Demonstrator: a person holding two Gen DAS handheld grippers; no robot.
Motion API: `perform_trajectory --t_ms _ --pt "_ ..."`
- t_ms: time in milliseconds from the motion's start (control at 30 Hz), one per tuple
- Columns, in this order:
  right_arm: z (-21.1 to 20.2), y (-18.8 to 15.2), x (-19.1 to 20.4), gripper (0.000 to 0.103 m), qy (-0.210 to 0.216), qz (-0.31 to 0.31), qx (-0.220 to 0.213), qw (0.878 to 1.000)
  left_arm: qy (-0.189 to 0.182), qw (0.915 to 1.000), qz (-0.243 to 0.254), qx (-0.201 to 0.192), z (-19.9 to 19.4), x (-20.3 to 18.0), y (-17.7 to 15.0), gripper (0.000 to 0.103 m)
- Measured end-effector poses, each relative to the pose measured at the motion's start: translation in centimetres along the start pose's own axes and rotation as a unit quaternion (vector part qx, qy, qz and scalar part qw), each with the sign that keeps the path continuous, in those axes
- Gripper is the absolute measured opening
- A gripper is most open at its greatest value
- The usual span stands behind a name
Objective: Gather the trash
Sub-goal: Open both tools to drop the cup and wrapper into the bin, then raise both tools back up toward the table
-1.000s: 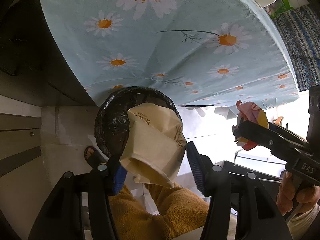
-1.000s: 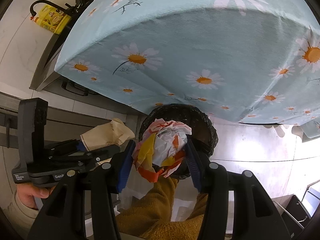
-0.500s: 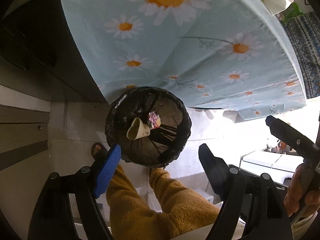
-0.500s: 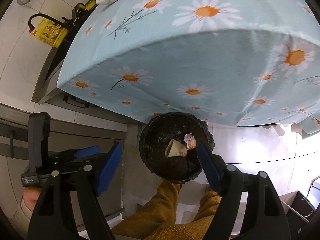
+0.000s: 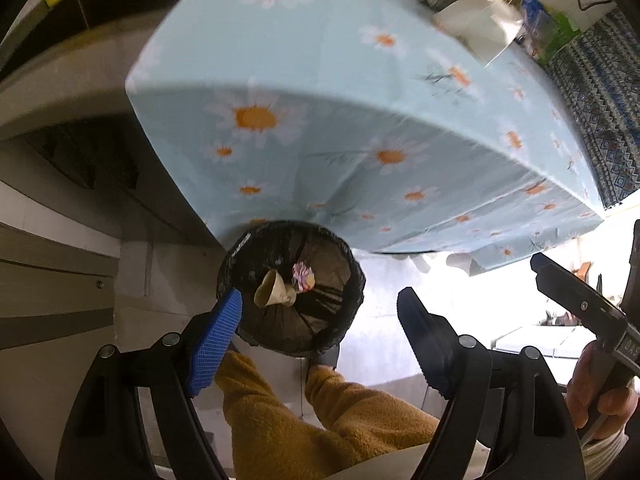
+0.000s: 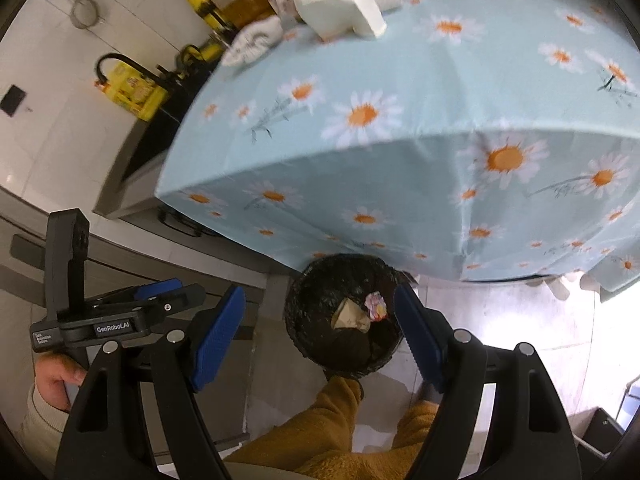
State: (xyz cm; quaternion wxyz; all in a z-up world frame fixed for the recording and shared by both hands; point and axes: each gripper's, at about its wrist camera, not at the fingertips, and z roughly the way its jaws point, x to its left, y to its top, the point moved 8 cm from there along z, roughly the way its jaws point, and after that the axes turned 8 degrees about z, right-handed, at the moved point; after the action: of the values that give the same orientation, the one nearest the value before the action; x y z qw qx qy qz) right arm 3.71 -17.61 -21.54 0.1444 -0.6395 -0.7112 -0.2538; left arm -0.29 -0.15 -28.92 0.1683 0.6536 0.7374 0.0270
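Inside black-lined bin (image 5: 352, 280), crumpled tan paper cup (image 5: 274, 295), colourful wrapper wad (image 5: 303, 276)

Home kitchen: daisy tablecloth (image 6: 400, 160) on table, oil bottles (image 6: 132, 90) on counter, white wall tiles.

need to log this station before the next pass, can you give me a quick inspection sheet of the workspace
surface: table under a blue daisy tablecloth, front flap hanging down.
job's things: tan paper cup and crumpled colourful wrapper lie in the black-lined bin on the floor by the table.
clutter: white paper bag, bottles and packets at the table's far edge.
grippers: left gripper and right gripper open, nothing between the jaws, above the bin.
cables: nothing seen near the bin.
surroundings: tiled floor, grey cabinets, yellow jug, person's mustard trousers.
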Motion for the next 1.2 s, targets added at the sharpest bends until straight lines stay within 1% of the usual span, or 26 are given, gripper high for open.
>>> perform_trajectory --t_ms 300,500,667,833,1000,1200 --pt "-4.2 0.8 0.8 0.076 0.040 -0.043 -0.031 0.998 0.031 0.9980 0.003 -0.054 -4.2 -3.0 1.2 0.078" --pt "-6.4 1.5 0.5 0.076 0.056 -0.060 -0.044 0.996 0.047 0.9954 0.000 -0.084 -6.7 -4.6 1.9 0.078" --pt "-8.1 2.2 0.3 0.076 0.060 -0.065 -0.056 0.994 0.051 0.9933 -0.001 -0.103 -8.1 -5.6 2.6 0.078" --pt "-9.7 3.1 0.1 0.076 0.062 -0.066 -0.075 0.993 0.053 0.9923 0.004 -0.112 -8.9 -6.3 3.4 0.078" --pt "-10.6 4.2 -0.3 0.076 0.057 -0.055 -0.088 0.993 0.050 0.9913 0.008 -0.121 -9.6 -6.4 4.3 0.078" --pt "-11.3 5.4 0.1 0.077 0.046 -0.053 -0.104 0.992 0.041 0.9890 0.016 -0.142 -10.8 -5.7 5.9 0.078"
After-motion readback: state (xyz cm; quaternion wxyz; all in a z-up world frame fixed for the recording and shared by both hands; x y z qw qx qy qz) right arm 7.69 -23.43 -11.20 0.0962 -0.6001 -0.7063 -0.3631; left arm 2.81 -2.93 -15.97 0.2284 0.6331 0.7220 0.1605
